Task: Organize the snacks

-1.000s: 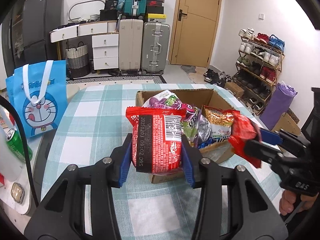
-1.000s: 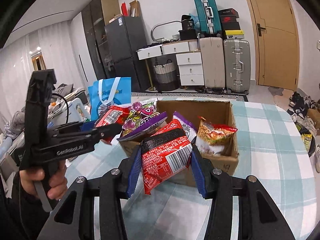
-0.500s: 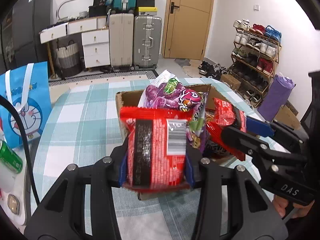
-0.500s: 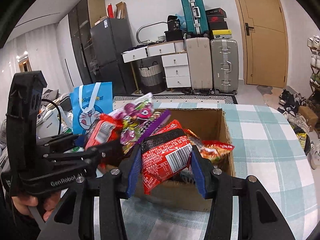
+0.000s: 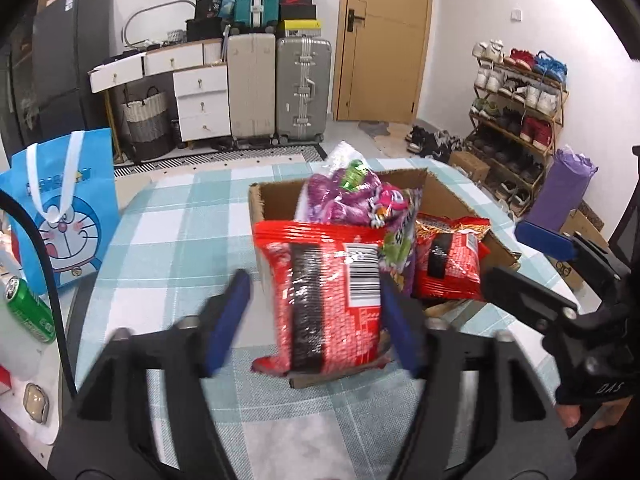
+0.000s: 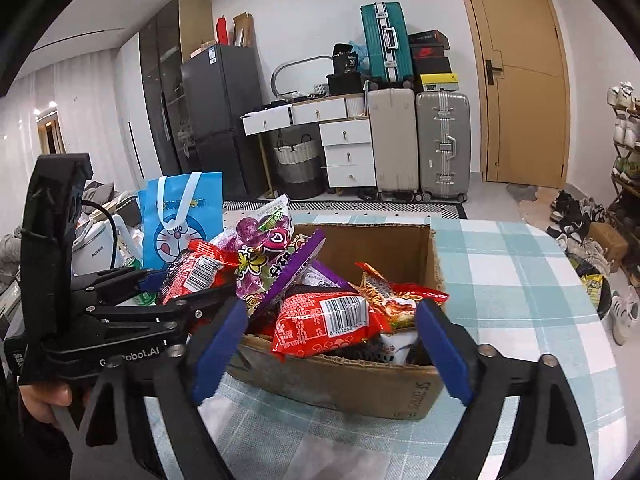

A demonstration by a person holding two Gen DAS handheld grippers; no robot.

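Note:
An open cardboard box (image 5: pixel 272 196) (image 6: pixel 360 388) full of snack packets stands on the checked table. A red packet (image 5: pixel 324 300) leans upright against the box's near left corner between the jaws of my left gripper (image 5: pixel 312 284), which are opening; the left pad stands clear of it. My right gripper (image 6: pixel 330 308) is opening too, its pads wide apart. Another red packet (image 6: pixel 324 324) lies loose on the heap at the box's near edge between them. Purple bags (image 6: pixel 264 248) stick up behind. Each gripper shows in the other's view: the right (image 5: pixel 504 254), the left (image 6: pixel 192 284).
A blue cartoon bag (image 5: pixel 60 216) stands at the table's left with a green can (image 5: pixel 28 308) and a white kettle (image 6: pixel 100 248) beside it. Suitcases (image 6: pixel 440 144), drawers and a door are behind. A shoe rack (image 5: pixel 516 112) lines the right wall.
Both grippers went from shut on red packets to open. The right one's packet dropped onto the heap in the box. The left one moved in and its packet now leans on the box corner.

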